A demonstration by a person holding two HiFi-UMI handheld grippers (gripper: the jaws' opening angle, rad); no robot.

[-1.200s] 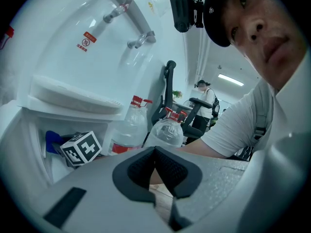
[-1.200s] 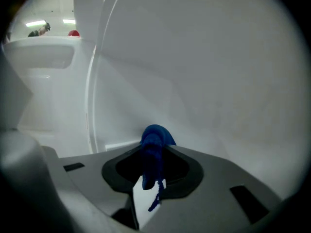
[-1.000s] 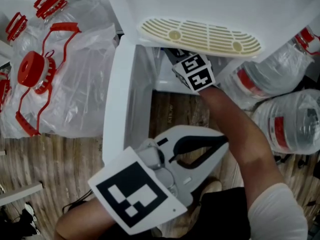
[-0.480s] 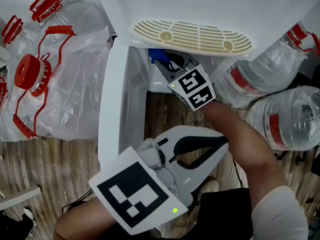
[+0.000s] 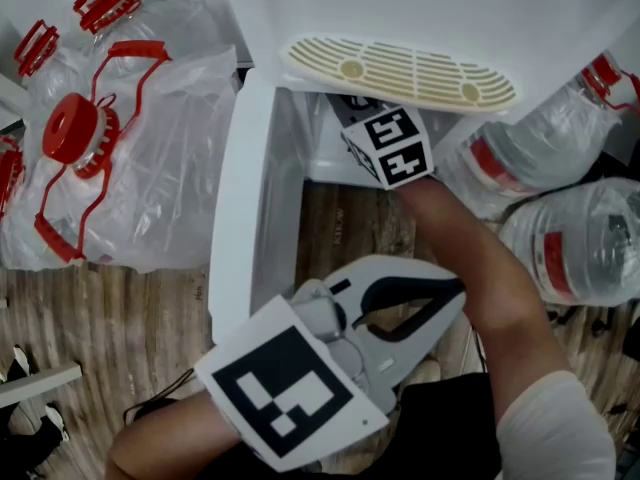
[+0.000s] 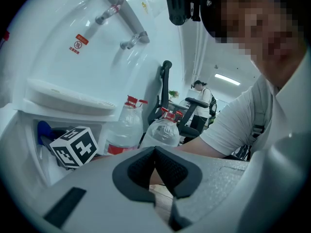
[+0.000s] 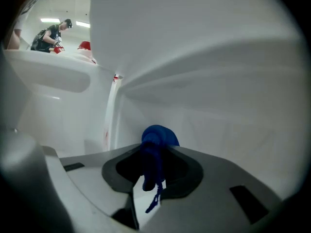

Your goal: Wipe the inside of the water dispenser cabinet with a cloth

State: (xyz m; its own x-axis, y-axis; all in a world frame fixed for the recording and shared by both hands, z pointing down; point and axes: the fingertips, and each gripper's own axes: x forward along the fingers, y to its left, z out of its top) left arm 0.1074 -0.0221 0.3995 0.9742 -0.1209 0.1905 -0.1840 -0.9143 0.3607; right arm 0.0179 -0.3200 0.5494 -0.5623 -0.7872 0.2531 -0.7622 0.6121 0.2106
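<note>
1. Cloth [image 7: 159,135], blue and bunched, is pinched between the jaws of the right gripper [image 7: 155,152], inside the white dispenser cabinet [image 7: 218,106].
2. Left gripper [image 6: 155,153] hangs outside the cabinet, jaws pressed together on nothing.

Pale wood-plank floor [image 5: 120,328] runs underneath. Large water jugs [image 5: 580,243] with red caps lie on both sides, some in clear plastic bags [image 5: 170,168]. A black office chair [image 6: 164,89] stands under ceiling strip lights [image 6: 227,78].
</note>
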